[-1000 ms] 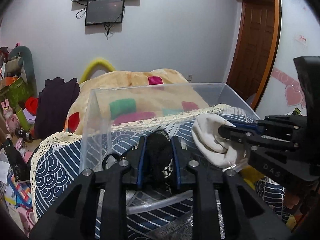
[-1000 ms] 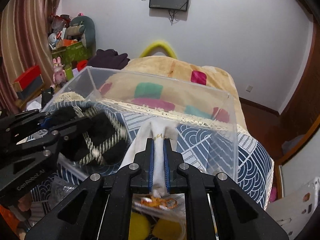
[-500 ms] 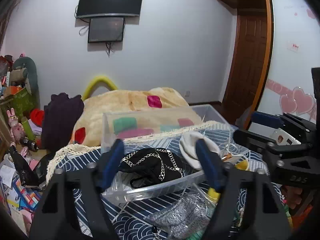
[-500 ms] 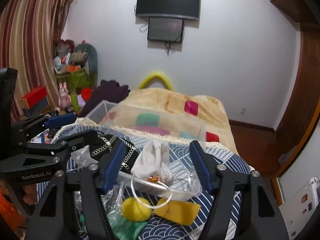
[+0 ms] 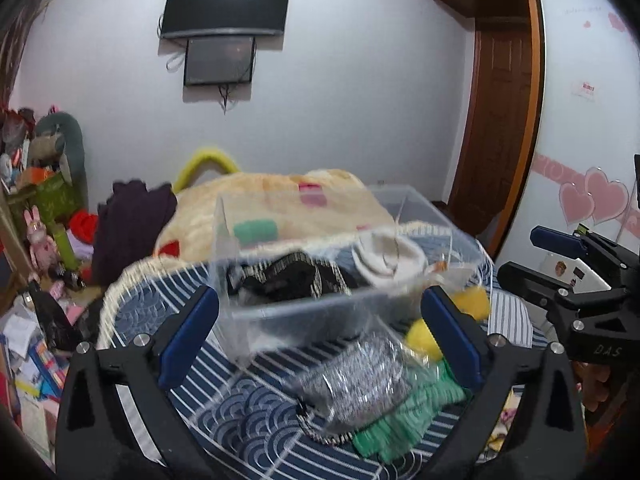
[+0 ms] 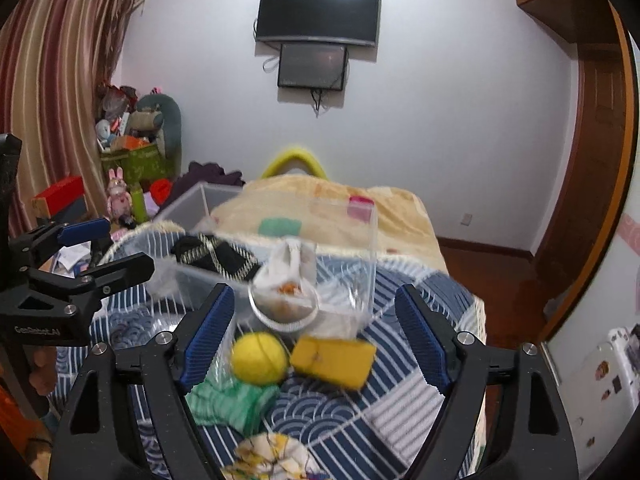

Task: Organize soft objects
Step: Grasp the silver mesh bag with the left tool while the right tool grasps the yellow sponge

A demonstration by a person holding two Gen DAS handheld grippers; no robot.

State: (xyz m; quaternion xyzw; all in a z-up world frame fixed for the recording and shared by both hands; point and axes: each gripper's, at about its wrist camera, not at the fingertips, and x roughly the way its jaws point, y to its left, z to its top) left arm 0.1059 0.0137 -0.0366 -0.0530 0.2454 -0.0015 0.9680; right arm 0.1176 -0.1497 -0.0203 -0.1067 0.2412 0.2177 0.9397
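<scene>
With both pairs of fingers spread wide and empty, we hold the left gripper (image 5: 318, 336) and right gripper (image 6: 312, 336) short of the clear bin (image 6: 360, 264). Loose items lie between: the yellow ball (image 6: 260, 358) and yellow sponge (image 6: 334, 360) nearer the right, long axis crosswise. Only the left view shows the silver pouch (image 5: 356, 384).
</scene>
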